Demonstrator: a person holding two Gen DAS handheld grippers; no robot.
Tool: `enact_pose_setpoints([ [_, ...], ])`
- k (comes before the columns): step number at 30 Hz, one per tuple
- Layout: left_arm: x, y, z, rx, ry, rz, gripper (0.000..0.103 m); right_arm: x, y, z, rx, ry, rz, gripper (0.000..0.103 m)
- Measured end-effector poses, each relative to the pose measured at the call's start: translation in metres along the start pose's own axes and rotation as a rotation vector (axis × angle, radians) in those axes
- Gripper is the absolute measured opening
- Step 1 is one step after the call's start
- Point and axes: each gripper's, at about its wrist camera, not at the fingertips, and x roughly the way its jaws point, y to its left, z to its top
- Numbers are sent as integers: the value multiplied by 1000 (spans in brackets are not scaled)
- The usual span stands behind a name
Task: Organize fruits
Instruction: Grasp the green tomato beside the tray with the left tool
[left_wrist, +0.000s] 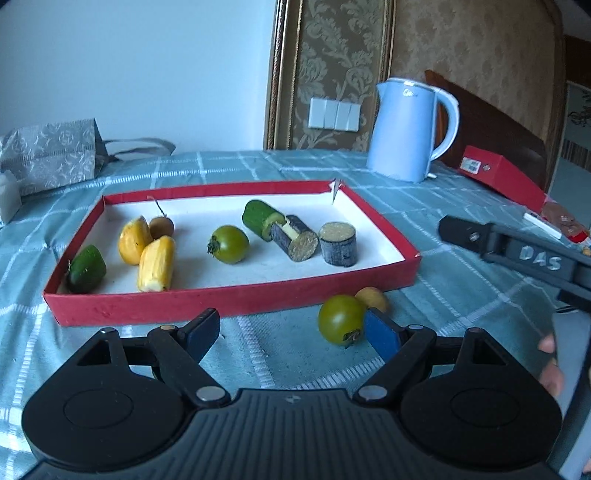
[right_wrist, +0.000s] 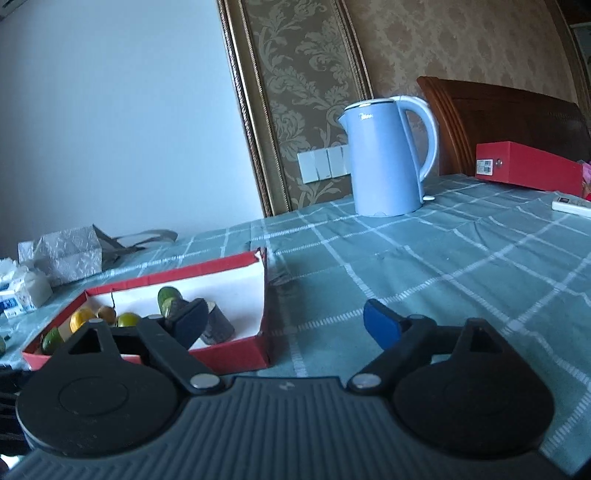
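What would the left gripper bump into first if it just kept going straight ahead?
Probably the red tray. The left gripper is open, with bare tablecloth between its fingers and the tray's near wall straight ahead. The green tomato sits beside its right finger and might get brushed, though depth is unclear.

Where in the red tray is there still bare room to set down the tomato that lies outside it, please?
Inside the tray, bare floor runs along the back wall behind the tomato, and in the far right corner past the dark cylinder. The left end, around the yellow pieces, is crowded. The loose tomato sits by the left gripper.
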Motion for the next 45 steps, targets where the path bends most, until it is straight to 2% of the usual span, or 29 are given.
enact_pose_setpoints([
  [7,12,-10,2,-14,39,6,85,1,-7,0,48,13,-6,92],
  [13,25,-16,4,-21,65,56,85,2,-10,0,69,23,-2,92],
  [20,21,-15,3,-15,32,116,86,4,-11,0,76,30,-1,97],
  [24,33,-19,3,2,89,126,86,4,-12,0,86,32,6,97],
  [29,38,-25,5,22,86,134,85,5,-12,-1,82,38,8,97],
  [31,38,-24,5,24,81,141,81,5,-11,-1,78,37,7,97],
  [33,37,-24,5,24,74,140,69,5,-11,-1,74,33,3,97],
  [37,35,-24,4,32,67,151,64,7,-9,-2,61,45,-5,97],
  [40,33,-22,3,31,60,159,56,7,-9,-2,62,44,-8,97],
  [43,31,-19,2,33,50,170,41,7,-9,-2,57,45,-11,97],
  [44,30,-17,2,31,48,151,33,7,-8,-2,50,48,-12,97],
  [45,29,-15,2,28,48,126,33,8,-8,-2,44,50,-14,97],
])
